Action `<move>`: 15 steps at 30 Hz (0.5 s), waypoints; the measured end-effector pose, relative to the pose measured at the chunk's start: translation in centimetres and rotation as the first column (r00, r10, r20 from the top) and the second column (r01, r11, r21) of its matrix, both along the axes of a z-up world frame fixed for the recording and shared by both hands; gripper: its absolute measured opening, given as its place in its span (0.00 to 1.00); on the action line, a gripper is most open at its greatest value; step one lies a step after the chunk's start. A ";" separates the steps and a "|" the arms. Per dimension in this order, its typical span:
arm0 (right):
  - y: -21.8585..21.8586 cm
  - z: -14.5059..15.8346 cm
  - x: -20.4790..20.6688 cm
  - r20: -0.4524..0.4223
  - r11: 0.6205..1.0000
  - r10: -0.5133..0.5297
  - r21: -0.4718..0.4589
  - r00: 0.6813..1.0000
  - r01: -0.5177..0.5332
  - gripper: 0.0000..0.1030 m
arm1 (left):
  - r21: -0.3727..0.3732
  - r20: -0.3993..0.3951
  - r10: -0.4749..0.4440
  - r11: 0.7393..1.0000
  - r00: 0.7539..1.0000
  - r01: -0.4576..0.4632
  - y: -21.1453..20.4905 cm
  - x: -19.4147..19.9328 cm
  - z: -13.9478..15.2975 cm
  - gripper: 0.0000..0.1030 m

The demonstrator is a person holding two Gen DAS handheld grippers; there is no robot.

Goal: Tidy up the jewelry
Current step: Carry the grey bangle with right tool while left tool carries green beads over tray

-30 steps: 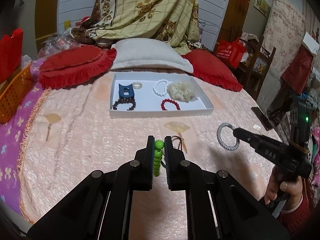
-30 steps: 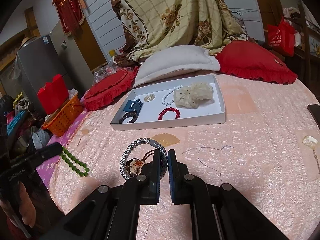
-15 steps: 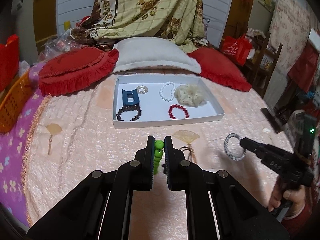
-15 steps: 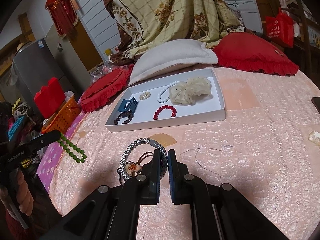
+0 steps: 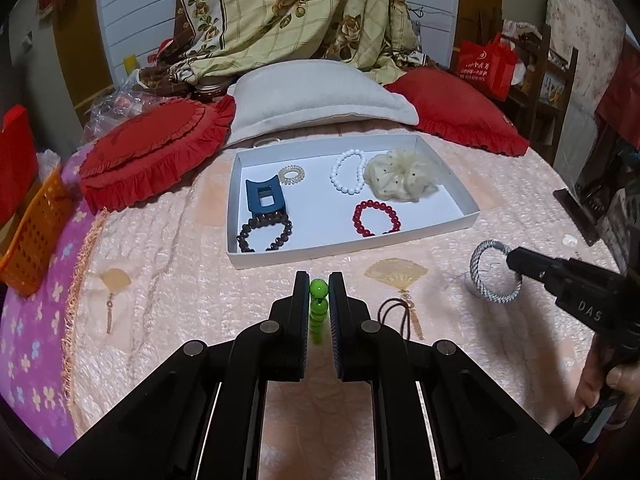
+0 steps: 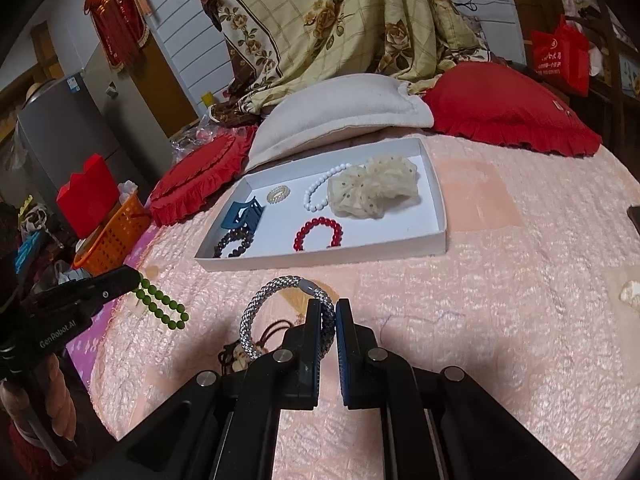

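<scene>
My left gripper (image 5: 319, 280) is shut on a green bead bracelet (image 5: 319, 304), which hangs from it above the pink bedspread; it also shows in the right wrist view (image 6: 162, 306). My right gripper (image 6: 328, 308) is shut on a silver braided bracelet (image 6: 260, 312), also seen in the left wrist view (image 5: 494, 272). Ahead lies a white tray (image 5: 472, 216) holding a blue hair claw (image 5: 264, 198), a dark bead bracelet (image 5: 264, 236), a red bead bracelet (image 5: 376, 218), a white pearl bracelet (image 5: 347, 176), a cream scrunchie (image 5: 402, 176) and a small clear hair tie (image 5: 291, 174).
A dark cord with a charm (image 5: 396, 312) lies on the bedspread between the grippers. Red cushions (image 5: 152, 152) and a white pillow (image 5: 316, 100) sit behind the tray. An orange basket (image 5: 36, 232) stands at the left edge.
Both grippers have moved forward toward the white tray, each still holding its bracelet. The tray looks larger and nearer in both views.
</scene>
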State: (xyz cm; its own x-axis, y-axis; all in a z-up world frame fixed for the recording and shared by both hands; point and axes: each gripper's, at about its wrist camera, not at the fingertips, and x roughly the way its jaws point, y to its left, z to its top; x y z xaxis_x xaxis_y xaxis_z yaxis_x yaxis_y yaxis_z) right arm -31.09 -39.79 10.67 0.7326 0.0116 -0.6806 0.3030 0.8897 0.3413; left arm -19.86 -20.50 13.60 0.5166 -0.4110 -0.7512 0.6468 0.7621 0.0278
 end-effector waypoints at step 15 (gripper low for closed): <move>-2.7 1.1 4.0 0.011 1.000 0.003 -0.023 1.000 -0.002 0.07 | 0.076 0.046 -0.027 0.997 0.999 0.024 -4.5 2.8 -0.3 0.08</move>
State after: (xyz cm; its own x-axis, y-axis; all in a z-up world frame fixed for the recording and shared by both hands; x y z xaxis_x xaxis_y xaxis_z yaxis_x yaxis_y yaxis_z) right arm -27.13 -42.47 11.81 0.7403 -0.0019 -0.6723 0.2970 0.8981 0.3245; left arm -17.05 -25.00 13.29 0.5421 -0.3676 -0.7556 0.6628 0.7399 0.1155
